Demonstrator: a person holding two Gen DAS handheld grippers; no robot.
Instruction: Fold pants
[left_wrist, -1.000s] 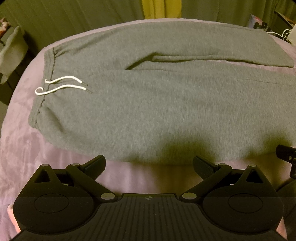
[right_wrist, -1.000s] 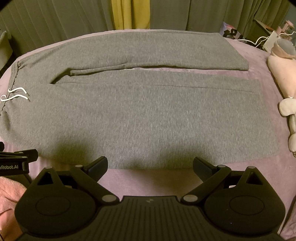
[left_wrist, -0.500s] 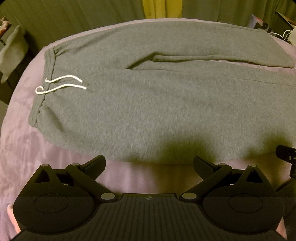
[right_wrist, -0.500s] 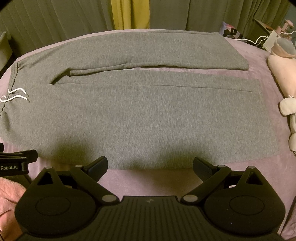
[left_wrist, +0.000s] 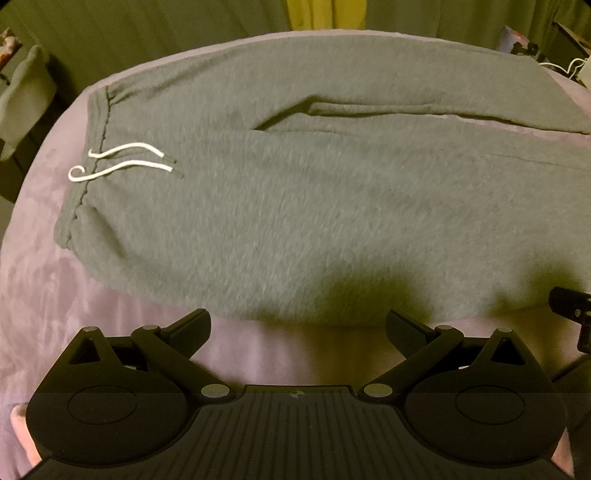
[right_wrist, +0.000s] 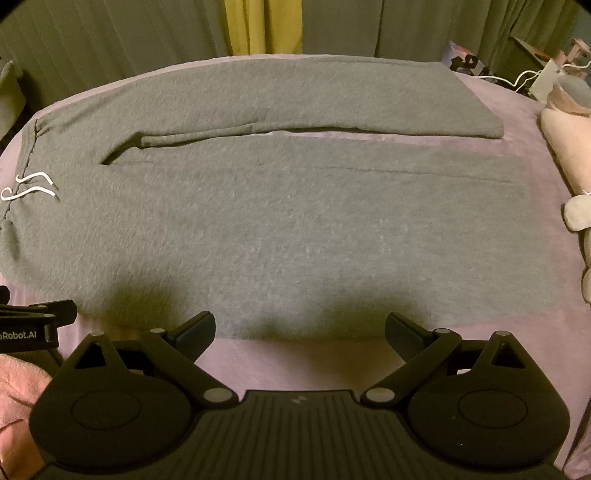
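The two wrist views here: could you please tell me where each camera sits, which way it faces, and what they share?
Left wrist: sits on the left gripper, facing across the bed at the pants' waistband end and white drawstring; its open fingers and the right gripper's tip at the right edge show.
Right wrist: sits on the right gripper, facing the pant legs; its open fingers, the left gripper and a hand show.
Shared: the pants, drawstring and purple bedcover.

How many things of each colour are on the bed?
Grey: 1, the pants
White: 1, the drawstring on the pants
Pink: 1, the plush toy at the bed's right edge
Black: 2, the left tongs and right tongs, both open, above the bed's near edge
Total: 5
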